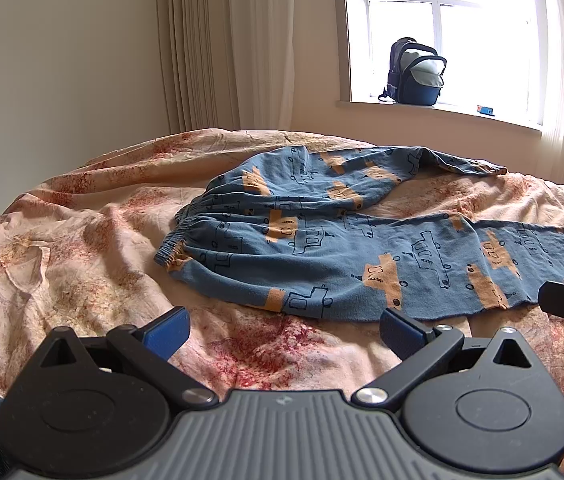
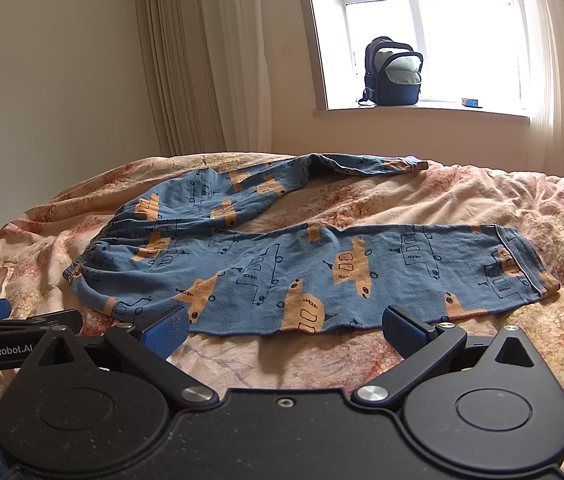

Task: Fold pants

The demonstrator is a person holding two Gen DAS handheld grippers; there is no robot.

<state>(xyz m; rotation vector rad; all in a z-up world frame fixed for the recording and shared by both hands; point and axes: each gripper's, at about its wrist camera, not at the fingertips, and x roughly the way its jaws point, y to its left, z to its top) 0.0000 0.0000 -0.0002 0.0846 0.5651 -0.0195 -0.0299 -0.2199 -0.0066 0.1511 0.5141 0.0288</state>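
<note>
1. Pants [image 2: 282, 264]: blue, with orange and outlined vehicle prints, lying unfolded on the bed [image 2: 482, 208]. The waistband [image 1: 186, 232] is at the left. One leg runs right along the near side; the other angles away toward the far right, so the legs are splayed in a V with bare bedcover between them.

2. Your left gripper [image 1: 284, 330] hovers just short of the near edge, close to the waist end. Its jaws are spread wide and hold nothing.

3. Your right gripper [image 2: 284, 328] hovers at the near edge of the near leg, around mid-length. Its jaws are also spread wide and empty, with one blue pad right at the hem of the fabric. Whether it touches, I cannot tell.

4. Step in hand, as I judge it: the very start. No fold has been made, and you are lining up for the first grasp.

5. The next move likely calls for bringing one leg onto the other. Pinch a single edge at the waist with the left and at the leg with the right, then carry both together so the legs stack.

6. Watch out: the cloth is soft and thin, and the bedcover beneath is wrinkled. Close low enough to catch the pants, but not the cover too.

7. The far leg's cuff [image 2: 414, 166] looks curled over; it may need flattening first.
</note>
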